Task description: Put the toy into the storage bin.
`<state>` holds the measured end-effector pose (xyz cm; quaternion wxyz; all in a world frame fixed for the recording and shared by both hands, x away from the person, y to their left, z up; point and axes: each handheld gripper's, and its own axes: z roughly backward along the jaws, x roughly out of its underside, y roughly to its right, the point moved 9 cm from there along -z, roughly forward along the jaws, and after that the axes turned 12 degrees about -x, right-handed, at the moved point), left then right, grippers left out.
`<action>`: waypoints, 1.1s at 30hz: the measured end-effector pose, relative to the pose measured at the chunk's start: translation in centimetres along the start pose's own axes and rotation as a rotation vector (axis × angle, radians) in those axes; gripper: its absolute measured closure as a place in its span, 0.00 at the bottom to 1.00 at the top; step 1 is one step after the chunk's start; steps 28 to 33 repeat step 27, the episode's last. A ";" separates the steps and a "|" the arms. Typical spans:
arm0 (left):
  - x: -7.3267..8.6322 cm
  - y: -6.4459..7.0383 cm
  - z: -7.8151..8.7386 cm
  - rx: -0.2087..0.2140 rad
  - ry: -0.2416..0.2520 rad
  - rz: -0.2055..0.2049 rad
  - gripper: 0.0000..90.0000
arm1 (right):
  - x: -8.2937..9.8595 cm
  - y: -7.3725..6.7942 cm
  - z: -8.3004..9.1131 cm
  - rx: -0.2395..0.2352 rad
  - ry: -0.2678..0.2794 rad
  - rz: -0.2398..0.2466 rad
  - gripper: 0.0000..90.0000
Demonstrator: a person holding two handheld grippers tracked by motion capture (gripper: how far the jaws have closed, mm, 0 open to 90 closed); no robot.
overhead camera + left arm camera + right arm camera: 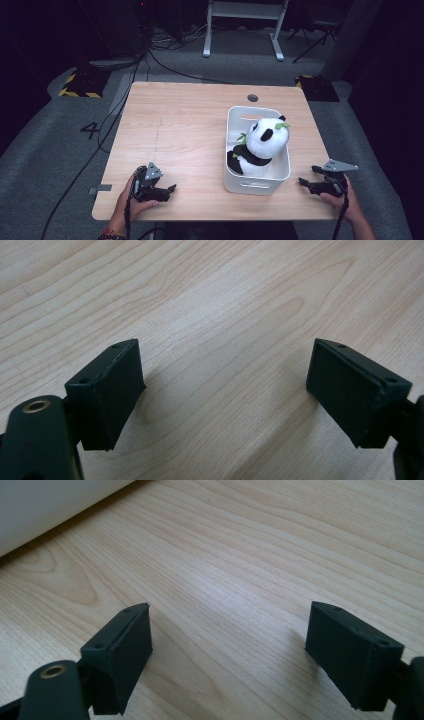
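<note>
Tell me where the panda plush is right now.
In the high view, the panda plush sits inside the white bin on the table's right half, between the left gripper and right gripper, nearer the right.

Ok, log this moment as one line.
left gripper: open, empty | right gripper: open, empty | panda plush: inside white bin

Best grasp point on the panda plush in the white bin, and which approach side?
Likely the panda plush's head, from above. It sits upright in the white bin with its head rising past the rim, while the bin walls close off its body from the sides. The right gripper is nearer, with its jaws wide open; the left gripper is open too, farther off on the table.
</note>
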<state>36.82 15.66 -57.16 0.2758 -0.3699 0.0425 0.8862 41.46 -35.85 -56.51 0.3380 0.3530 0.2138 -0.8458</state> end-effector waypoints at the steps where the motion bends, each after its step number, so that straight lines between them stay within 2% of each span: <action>1: 0.0 0.0 0.0 0.000 0.000 0.000 0.17 | 0.0 0.0 0.0 0.000 0.000 0.001 0.21; 7: 0.0 0.0 0.0 0.002 0.002 -0.001 0.17 | 0.0 0.0 0.0 0.000 0.000 0.000 0.21; 9: -0.1 -0.2 0.0 -0.011 0.006 -0.008 0.17 | 0.0 0.0 0.0 -0.001 -0.001 0.000 0.21; 18: 0.0 0.0 0.0 0.005 -0.001 0.000 0.17 | 0.0 0.0 0.0 -0.001 -0.001 0.000 0.21; 33: -0.1 -0.2 -0.1 -0.005 0.001 0.002 0.17 | 0.0 0.0 0.0 0.000 0.000 0.000 0.21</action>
